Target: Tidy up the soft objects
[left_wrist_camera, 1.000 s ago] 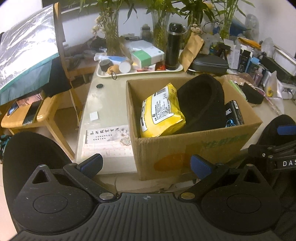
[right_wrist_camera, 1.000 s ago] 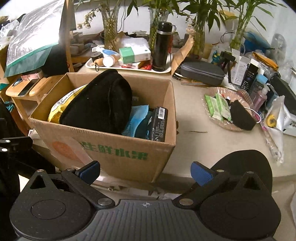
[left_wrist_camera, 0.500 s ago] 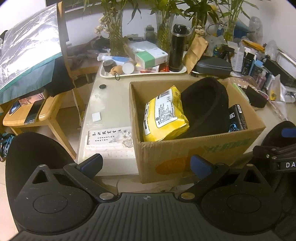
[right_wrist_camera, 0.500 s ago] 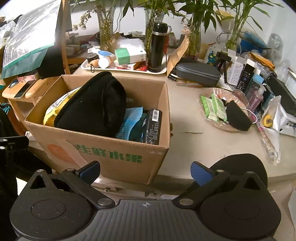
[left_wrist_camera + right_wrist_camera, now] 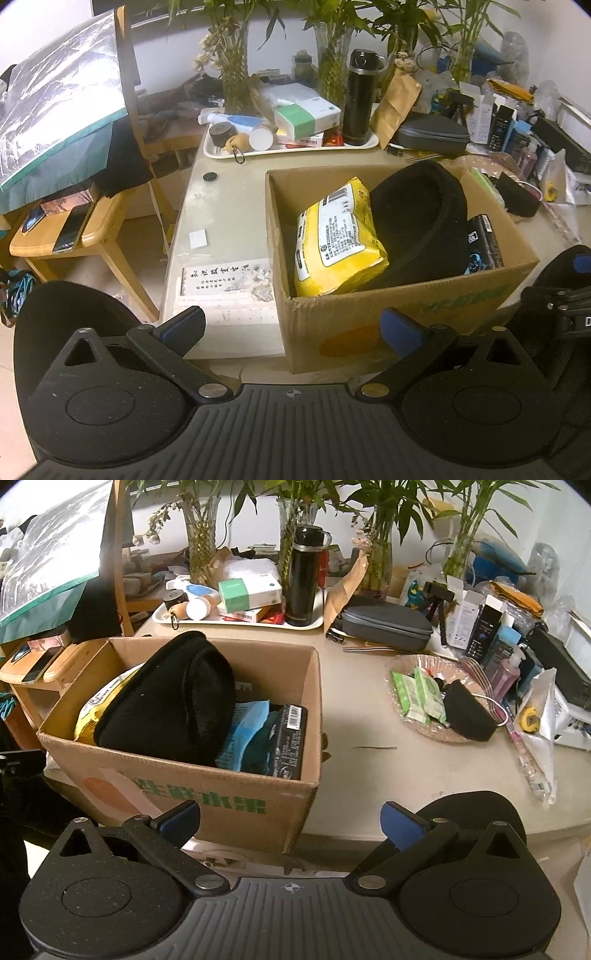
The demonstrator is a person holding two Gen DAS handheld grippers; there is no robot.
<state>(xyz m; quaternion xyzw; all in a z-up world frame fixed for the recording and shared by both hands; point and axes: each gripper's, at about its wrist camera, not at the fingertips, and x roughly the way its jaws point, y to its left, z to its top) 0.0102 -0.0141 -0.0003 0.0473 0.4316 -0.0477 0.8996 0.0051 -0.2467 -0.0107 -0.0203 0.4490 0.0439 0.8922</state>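
Observation:
A cardboard box (image 5: 406,310) (image 5: 177,786) stands at the table's near edge. Inside it lie a yellow wipes pack (image 5: 336,240) (image 5: 86,720), a black soft pillow (image 5: 417,218) (image 5: 173,701), a blue packet (image 5: 243,727) and a black packet (image 5: 487,240) (image 5: 290,738). My left gripper (image 5: 291,325) is open, low in front of the box's left corner, holding nothing. Just as wide open is my right gripper (image 5: 290,818), before the box's right corner. A black soft pouch (image 5: 467,716) rests on a glass plate (image 5: 399,664) with green packets (image 5: 417,694).
A white tray (image 5: 291,147) (image 5: 240,622) at the back holds a black flask (image 5: 358,99) (image 5: 304,576), boxes and tubes. A grey zip case (image 5: 386,627), bottles and plant vases crowd the far right. A wooden stool (image 5: 70,229) with phones stands left.
Both grippers have drawn back and risen a little, so the box looks slightly smaller and farther. Nothing in the box moved; both grippers stayed open.

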